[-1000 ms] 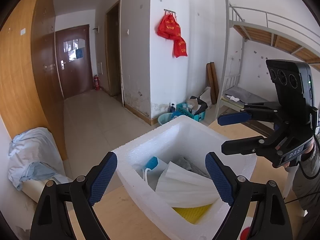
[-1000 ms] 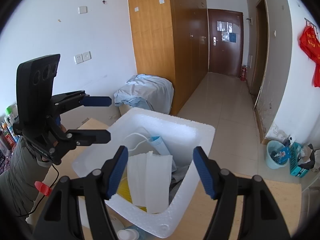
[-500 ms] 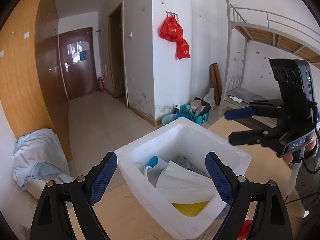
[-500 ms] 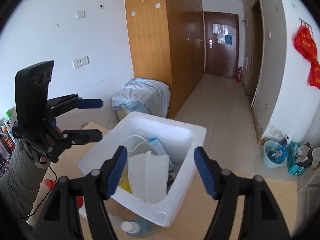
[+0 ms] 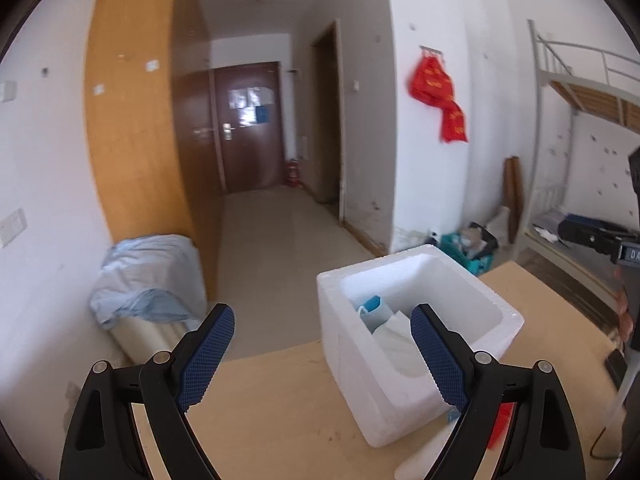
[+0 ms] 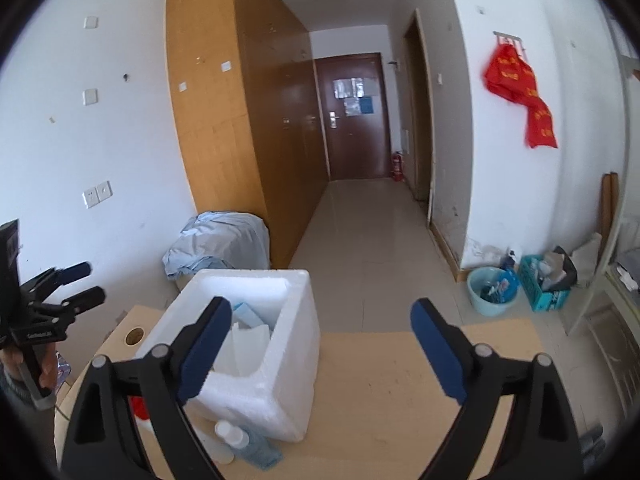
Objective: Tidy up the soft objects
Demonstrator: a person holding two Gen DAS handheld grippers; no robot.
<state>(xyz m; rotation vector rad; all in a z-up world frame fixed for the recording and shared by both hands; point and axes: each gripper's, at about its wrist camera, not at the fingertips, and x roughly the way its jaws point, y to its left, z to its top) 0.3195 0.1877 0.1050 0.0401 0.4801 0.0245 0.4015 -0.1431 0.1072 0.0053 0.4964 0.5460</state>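
Sitting in the foam box (image 5: 404, 376) on the counter (image 6: 400, 380), the white cloth (image 5: 394, 330) looks light, limp, best pinched at a folded edge; left tongs (image 5: 322, 356) apart and empty, right tongs (image 6: 322, 354) opening, empty.

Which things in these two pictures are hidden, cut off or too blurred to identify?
- Left wrist view: lower contents of the foam box, hidden by its wall and the left gripper finger.
- Left wrist view: right gripper, cut by the edge.
- Right wrist view: red item behind a finger of the opening, empty right gripper.
- Door notices: too small.
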